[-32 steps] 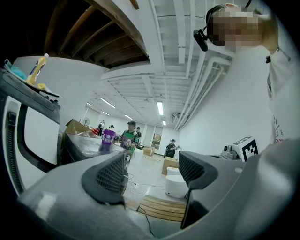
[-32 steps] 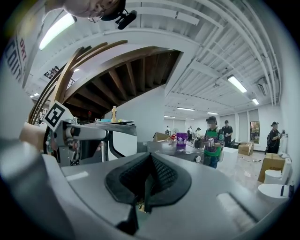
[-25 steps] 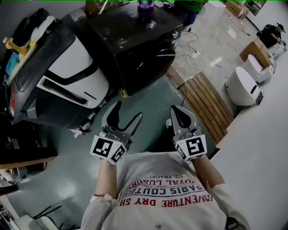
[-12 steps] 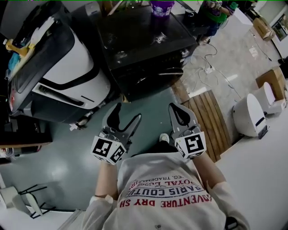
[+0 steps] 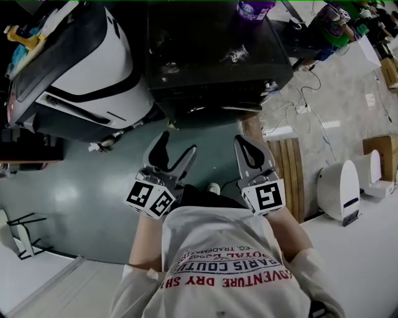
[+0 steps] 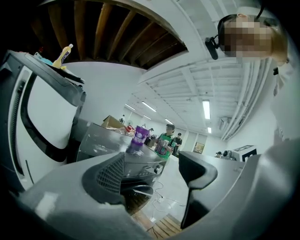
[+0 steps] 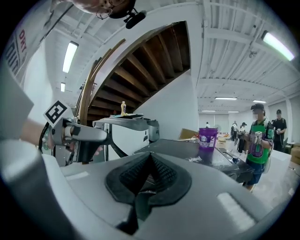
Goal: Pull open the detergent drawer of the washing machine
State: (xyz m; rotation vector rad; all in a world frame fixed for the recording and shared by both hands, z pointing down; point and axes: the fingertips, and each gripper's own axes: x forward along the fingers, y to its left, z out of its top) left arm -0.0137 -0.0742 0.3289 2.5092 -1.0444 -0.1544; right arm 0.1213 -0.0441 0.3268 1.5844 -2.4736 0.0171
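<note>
The black washing machine (image 5: 211, 56) stands straight ahead at the top of the head view, a purple cup (image 5: 254, 7) on its lid. Its dark front face (image 5: 217, 110) shows only glints; I cannot make out the detergent drawer there. My left gripper (image 5: 177, 144) is open and empty, pointing level at the machine's front from short of it. In the left gripper view the machine's top (image 6: 108, 140) and a front knob (image 6: 157, 167) appear between the spread jaws of that gripper (image 6: 154, 178). My right gripper (image 5: 249, 146) is shut on nothing, its pads (image 7: 145, 176) meeting, beside the left one.
A white-and-black machine (image 5: 87, 62) stands to the left of the washer. A wooden slat platform (image 5: 283, 168), floor cables (image 5: 308, 99) and a white rounded appliance (image 5: 339, 189) lie to the right. People (image 7: 258, 140) stand in the background beyond the washer.
Both grippers have come closer to the black washing machine, which now sits squarely ahead of them. The jaws have kept their positions, left open and right shut.
</note>
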